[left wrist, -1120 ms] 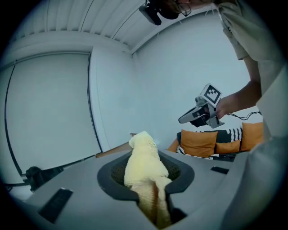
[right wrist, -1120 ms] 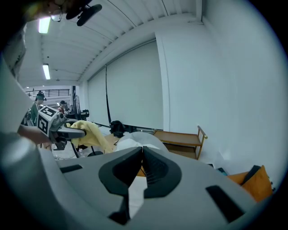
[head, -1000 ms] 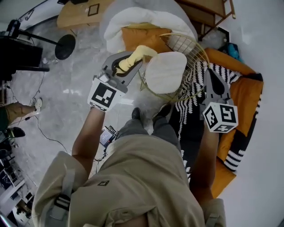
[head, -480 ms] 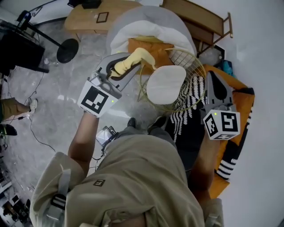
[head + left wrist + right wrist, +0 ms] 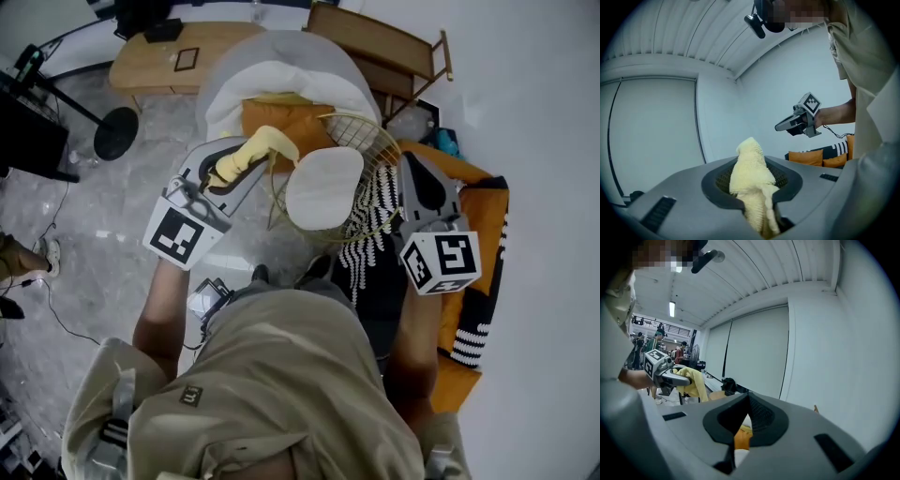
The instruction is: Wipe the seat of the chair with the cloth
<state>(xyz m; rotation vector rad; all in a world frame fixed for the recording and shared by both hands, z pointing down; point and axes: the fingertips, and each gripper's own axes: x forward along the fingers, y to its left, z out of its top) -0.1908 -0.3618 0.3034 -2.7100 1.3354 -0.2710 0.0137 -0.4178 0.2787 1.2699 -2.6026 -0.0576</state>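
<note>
The chair has a round white seat (image 5: 323, 187) and a gold wire back (image 5: 377, 142); it stands just in front of my feet. My left gripper (image 5: 246, 161) is shut on a yellow cloth (image 5: 255, 148), held in the air just left of the seat and not touching it. In the left gripper view the cloth (image 5: 750, 180) sticks up from between the jaws. My right gripper (image 5: 412, 165) hovers right of the chair, over the striped throw, shut with nothing in it. The right gripper view also shows the left gripper (image 5: 670, 374) with the hanging cloth (image 5: 696, 383).
An orange sofa (image 5: 487, 244) with a black-and-white striped throw (image 5: 375, 244) lies at the right. A white padded cushion (image 5: 281, 80) and an orange pillow (image 5: 281, 122) sit behind the chair. A wooden table (image 5: 178, 47), a black stand base (image 5: 115, 133) and floor cables (image 5: 56, 309) are at the left.
The whole view has drifted left and down as the head moved. Both grippers keep about the same places beside the chair; the left one still holds the cloth.
</note>
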